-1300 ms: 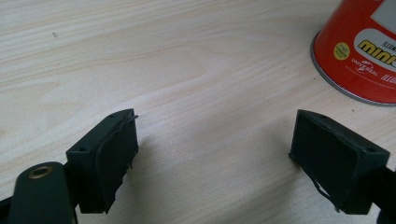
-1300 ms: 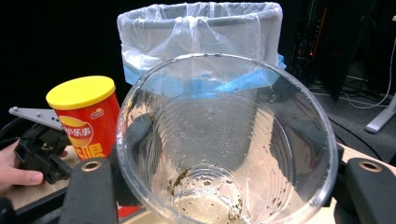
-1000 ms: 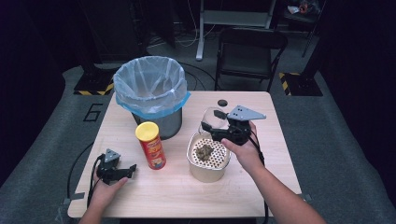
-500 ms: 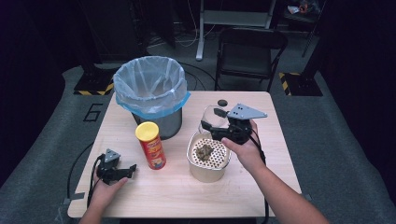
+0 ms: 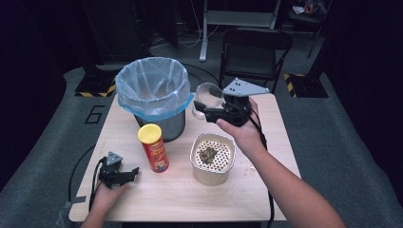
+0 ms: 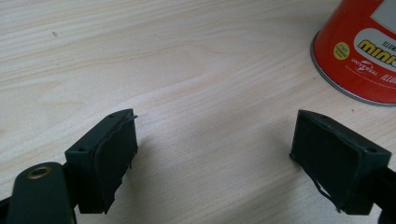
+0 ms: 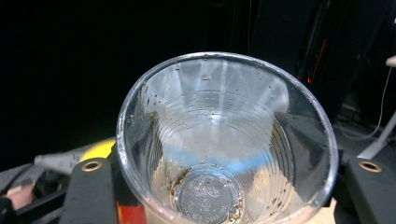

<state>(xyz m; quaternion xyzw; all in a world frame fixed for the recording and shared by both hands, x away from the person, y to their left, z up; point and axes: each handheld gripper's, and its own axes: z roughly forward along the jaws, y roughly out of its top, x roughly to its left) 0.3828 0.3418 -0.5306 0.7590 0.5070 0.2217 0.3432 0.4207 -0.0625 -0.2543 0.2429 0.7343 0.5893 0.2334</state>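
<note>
Room: dark, with a black chair (image 5: 256,50) beyond the far edge of the light wooden table (image 5: 266,199).
Your right gripper: your right gripper (image 5: 202,111) is above the table's far middle, and its jaws are closed on a clear plastic cup (image 5: 207,97), one jaw on each side of the cup wall.
Cup place: you hold the cup in the air, just to the right of the bin (image 5: 152,95) and above the far side of the strainer pot (image 5: 212,159).
Cup direction: in the high view its long axis lies nearly level, with the mouth turned to the left and far side, toward the bin. In the right gripper view you look into its open mouth (image 7: 226,140); small brown bits stick to the bottom and the wall.
Around: the bin is lined with a pale blue bag and stands on the far left part of the table. The white strainer pot, with a brown lump on its perforated insert, stands near the middle. A red chips can (image 5: 153,148) with a yellow lid stands upright between the bin and your left hand.
In the way: the bin rim is the nearest thing to the cup; they are close, but I cannot tell if they touch.
Your left gripper: your left gripper (image 5: 133,172) rests on the near left of the table, jaws wide apart with bare wood between them. The red can (image 6: 359,51) is just beyond its right jaw.
</note>
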